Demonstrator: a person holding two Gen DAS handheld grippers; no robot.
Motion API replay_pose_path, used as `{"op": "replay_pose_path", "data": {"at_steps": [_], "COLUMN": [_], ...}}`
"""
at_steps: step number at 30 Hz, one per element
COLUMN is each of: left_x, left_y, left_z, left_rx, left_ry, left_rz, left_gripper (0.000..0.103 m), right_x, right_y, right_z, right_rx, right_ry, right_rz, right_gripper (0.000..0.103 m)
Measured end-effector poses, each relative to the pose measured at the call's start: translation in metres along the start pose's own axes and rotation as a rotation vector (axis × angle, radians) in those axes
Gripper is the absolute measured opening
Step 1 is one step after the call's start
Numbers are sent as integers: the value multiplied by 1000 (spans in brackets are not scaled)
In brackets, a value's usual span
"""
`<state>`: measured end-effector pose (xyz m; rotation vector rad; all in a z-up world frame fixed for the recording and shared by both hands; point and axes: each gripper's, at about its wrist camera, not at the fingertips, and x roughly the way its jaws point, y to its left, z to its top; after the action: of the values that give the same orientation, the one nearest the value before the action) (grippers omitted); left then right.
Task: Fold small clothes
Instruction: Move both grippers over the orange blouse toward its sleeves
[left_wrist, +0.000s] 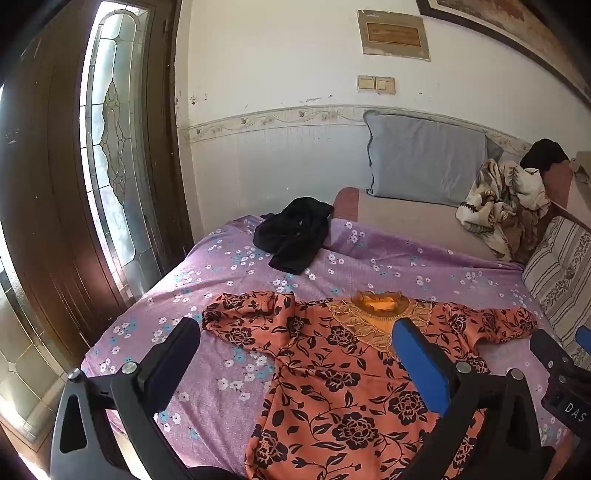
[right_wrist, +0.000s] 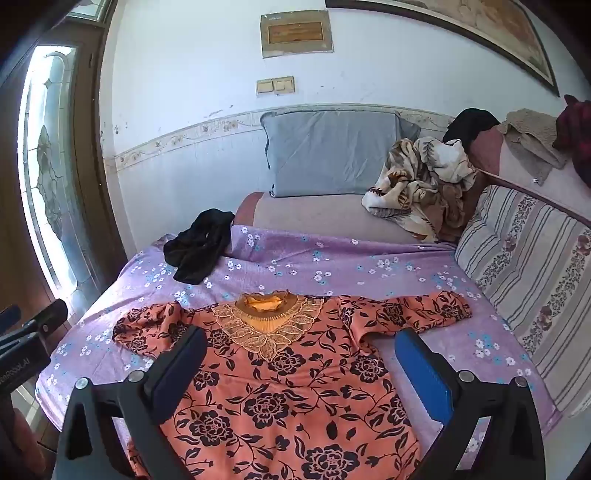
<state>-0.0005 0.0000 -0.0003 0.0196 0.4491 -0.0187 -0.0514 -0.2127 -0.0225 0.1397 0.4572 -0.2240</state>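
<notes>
The orange floral top (right_wrist: 280, 387) lies spread flat, front up, on the purple bedsheet (right_wrist: 369, 266), collar toward the grey pillow (right_wrist: 332, 155) and both sleeves stretched out sideways, apparently laid open so its edges are easy to reach for a first fold. Above the top's lower half hang the left gripper (left_wrist: 297, 343) and right gripper (right_wrist: 301, 352), jaws wide apart and holding nothing. A crumpled black garment (right_wrist: 199, 247) sits beyond the top's left sleeve, probably waiting its turn.
</notes>
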Motion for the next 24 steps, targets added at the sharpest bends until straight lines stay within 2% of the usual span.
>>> {"op": "replay_pose_path", "data": {"at_steps": [4,5,11,24], "left_x": [-1,9,25,29], "left_y": [-8,-7,-7,10], "left_z": [-2,-6,-8,-9], "left_rx": [30,25,32,15], "left_ry": [25,50,76,63], "left_rz": [6,4,39,91], "left_gripper": [103,103,103,103], "right_x": [-5,0,20,27], "right_y": [-5,-4,14,10], "right_z": [-8,-9,-18,-20], "right_rx": [28,14,-44,-23], "right_ry": [27,51,76,99], "right_rz": [50,35,3,-6], "right_gripper": [103,103,103,103]}}
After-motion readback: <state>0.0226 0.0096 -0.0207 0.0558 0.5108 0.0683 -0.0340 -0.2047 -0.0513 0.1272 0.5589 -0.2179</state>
